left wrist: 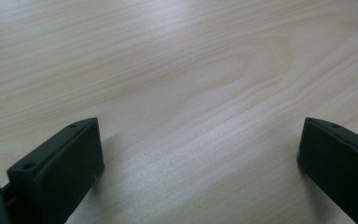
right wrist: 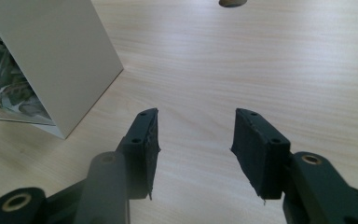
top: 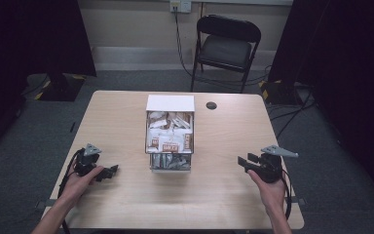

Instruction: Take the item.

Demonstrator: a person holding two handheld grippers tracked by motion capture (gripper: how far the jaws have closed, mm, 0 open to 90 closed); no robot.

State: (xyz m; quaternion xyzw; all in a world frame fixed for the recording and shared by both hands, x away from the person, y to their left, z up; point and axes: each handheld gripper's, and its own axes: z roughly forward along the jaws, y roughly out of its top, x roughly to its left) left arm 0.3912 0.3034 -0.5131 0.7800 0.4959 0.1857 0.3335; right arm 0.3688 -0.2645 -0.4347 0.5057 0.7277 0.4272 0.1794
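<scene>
High view: both claws empty and apart-jawed, left gripper (top: 111, 171) and right gripper (top: 243, 161) flanking the packet box (top: 170, 130). Approach its open front squarely, probably.

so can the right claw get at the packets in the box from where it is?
Probably yes. The right claw is open, with bare table between it and the box, whose packets sit exposed at the open top and front.
</scene>
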